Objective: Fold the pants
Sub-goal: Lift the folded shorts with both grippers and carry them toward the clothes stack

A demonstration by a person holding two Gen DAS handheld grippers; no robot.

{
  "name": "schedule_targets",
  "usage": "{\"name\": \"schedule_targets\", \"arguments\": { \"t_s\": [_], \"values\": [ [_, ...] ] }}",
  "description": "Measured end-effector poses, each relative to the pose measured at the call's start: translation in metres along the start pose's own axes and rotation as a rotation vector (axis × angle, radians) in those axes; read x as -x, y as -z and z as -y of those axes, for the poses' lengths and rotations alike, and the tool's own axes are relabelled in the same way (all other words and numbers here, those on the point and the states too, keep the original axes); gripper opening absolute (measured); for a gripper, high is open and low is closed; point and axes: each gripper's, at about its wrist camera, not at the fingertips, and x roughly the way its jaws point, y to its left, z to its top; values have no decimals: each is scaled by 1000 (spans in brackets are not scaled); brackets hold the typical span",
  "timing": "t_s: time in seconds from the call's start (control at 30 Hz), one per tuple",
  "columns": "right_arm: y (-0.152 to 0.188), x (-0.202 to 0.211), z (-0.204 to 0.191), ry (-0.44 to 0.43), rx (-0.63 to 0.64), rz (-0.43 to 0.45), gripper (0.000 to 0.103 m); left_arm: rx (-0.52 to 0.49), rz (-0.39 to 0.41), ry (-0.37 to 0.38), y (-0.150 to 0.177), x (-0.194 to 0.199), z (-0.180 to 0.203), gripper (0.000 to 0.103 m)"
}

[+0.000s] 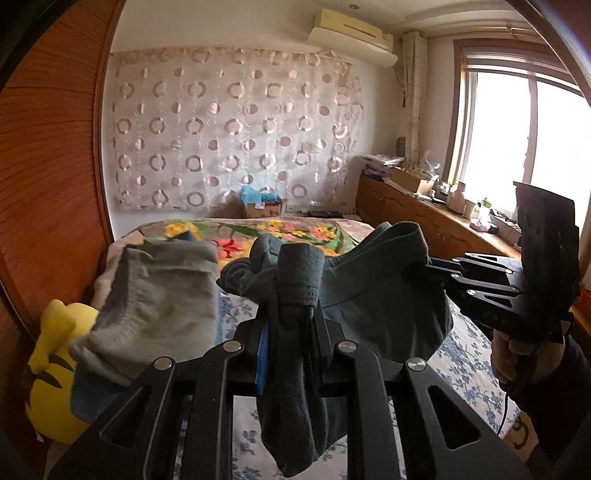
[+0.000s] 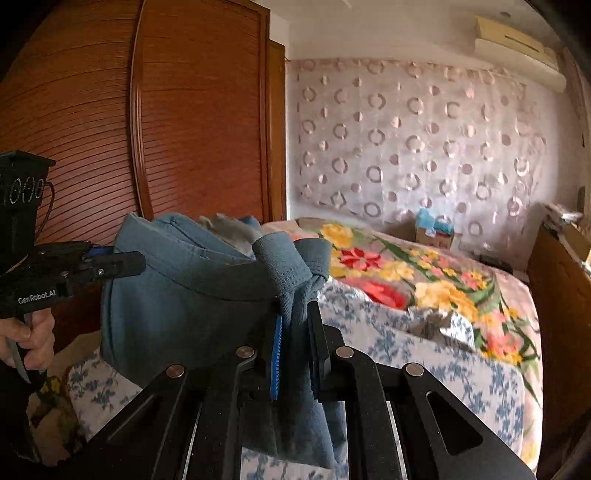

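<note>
Black linkage bars fill the near edge of both wrist views. Left hand-held gripper (image 1: 291, 332) has its jaws pressed together on a bunched fold of the dark blue-grey pants (image 1: 354, 291), with a blue pad showing beside the cloth. Right hand-held gripper (image 2: 295, 347) is likewise clamped tight on another part of the pants, blue pad against the fabric. The pants hang slung between the two, lifted clear above the bed (image 2: 443, 362). White lettering "GenRobot.AI" (image 2: 37, 296) can be read on the side of the left tool in the right wrist view; a hand (image 2: 29, 336) grips its handle below.

A grey garment (image 1: 159, 299) lies at the left, near a yellow plush toy (image 1: 51, 362). Blue-flowered sheet covers the near bed; a bright floral blanket (image 2: 424, 280) lies farther off. Beyond stand a wooden slatted wardrobe (image 2: 184, 110), a circle-patterned curtain (image 1: 229, 125), a wall air conditioner (image 1: 351, 33), and a cluttered wooden cabinet (image 1: 424, 210) under a bright window (image 1: 517, 140) at right.
</note>
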Motion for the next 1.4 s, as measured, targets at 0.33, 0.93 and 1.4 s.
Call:
{"name": "schedule_targets", "arguments": {
  "t_s": [0.33,0.93,1.4],
  "values": [
    [-27,-41,1,-37,101,60,12,8,50,-90,-15,7,-30,19],
    [-42,-129,4,-101,291,126,12,75,62,-226,-8,1,-70,19],
    [-45,-197,4,-185,255,65,12,163,-7,-273,21,-9,-102,19]
  ]
}}
